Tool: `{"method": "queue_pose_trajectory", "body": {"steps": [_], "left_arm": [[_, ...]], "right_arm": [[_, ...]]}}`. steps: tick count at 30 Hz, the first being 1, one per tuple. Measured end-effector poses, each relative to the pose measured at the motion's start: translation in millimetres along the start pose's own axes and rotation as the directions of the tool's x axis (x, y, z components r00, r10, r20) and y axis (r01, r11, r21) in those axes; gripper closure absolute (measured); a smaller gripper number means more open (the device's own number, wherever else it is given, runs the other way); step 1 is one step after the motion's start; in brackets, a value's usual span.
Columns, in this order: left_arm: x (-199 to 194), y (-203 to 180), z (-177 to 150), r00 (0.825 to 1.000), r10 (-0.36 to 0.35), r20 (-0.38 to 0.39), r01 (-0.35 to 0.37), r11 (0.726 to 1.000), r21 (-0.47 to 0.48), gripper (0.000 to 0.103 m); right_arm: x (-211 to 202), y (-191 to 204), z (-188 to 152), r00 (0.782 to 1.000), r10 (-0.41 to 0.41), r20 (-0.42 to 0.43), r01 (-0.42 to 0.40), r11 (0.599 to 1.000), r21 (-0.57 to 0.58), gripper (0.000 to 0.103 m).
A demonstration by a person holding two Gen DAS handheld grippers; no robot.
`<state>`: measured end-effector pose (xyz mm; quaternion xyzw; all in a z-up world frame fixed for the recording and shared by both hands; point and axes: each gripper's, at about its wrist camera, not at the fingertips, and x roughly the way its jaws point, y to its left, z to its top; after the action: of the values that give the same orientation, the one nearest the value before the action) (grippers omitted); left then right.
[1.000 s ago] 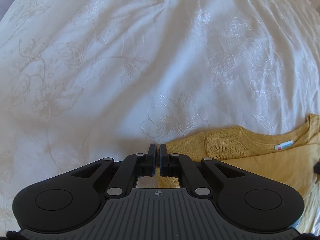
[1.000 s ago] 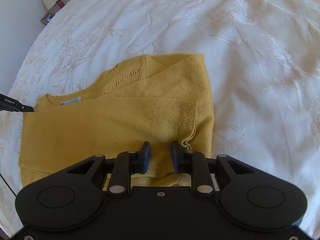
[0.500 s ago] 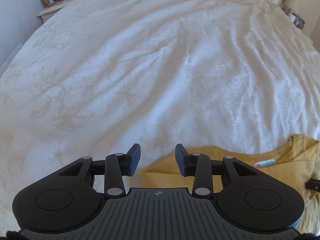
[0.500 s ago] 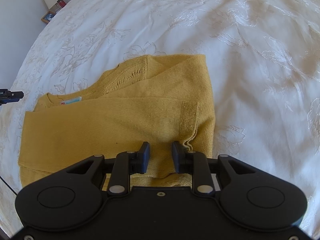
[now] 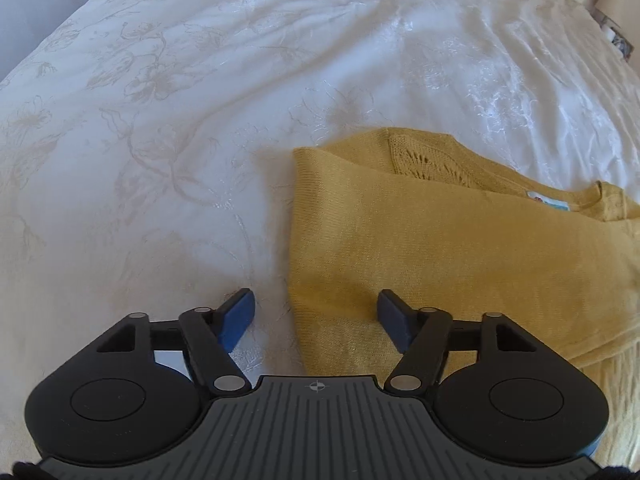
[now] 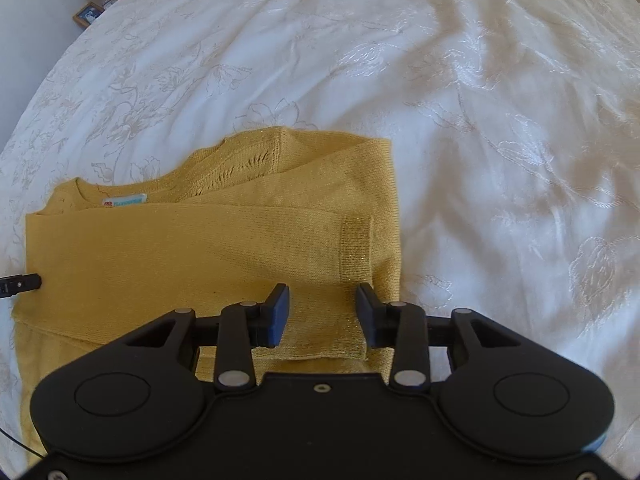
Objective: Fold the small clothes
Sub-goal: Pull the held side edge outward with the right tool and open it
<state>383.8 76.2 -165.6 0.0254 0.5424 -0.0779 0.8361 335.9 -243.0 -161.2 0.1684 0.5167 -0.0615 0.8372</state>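
A small mustard-yellow knit sweater [image 5: 460,248] lies flat on a white bedspread [image 5: 180,120], its sleeves folded across the body and a light blue neck label [image 5: 548,202] showing. My left gripper [image 5: 316,312] is open and empty, straddling the sweater's left folded edge. In the right wrist view the sweater [image 6: 192,248] fills the lower left. My right gripper [image 6: 322,312] is open and empty, over the sweater's lower right part near a sleeve cuff [image 6: 356,248]. The left gripper's fingertip [image 6: 24,282] shows at the sweater's left edge.
The embroidered white bedspread [image 6: 500,120] stretches away on all sides, with soft wrinkles. A bedside table with a picture frame [image 6: 88,14] and small items stands at the far upper left in the right wrist view. More items [image 5: 618,38] sit beyond the bed at the far right.
My left gripper was shut at the sweater's shoulder, opened wide and moved back along the left folded edge. My right gripper opened wider over the sweater's lower right part.
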Motion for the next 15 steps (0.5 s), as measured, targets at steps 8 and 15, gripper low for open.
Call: {"method": "queue_pose_trajectory", "body": {"steps": [8, 15], "left_arm": [[-48, 3, -36, 0.999, 0.029, 0.020, -0.028, 0.997, -0.073, 0.001], [-73, -5, -77, 1.000, 0.010, 0.011, -0.009, 0.997, -0.076, 0.000]], "right_arm": [[-46, 3, -27, 0.998, 0.005, 0.061, -0.008, 0.999, 0.045, 0.018], [-80, 13, -80, 0.998, -0.016, 0.054, 0.012, 0.997, 0.080, 0.004]]}}
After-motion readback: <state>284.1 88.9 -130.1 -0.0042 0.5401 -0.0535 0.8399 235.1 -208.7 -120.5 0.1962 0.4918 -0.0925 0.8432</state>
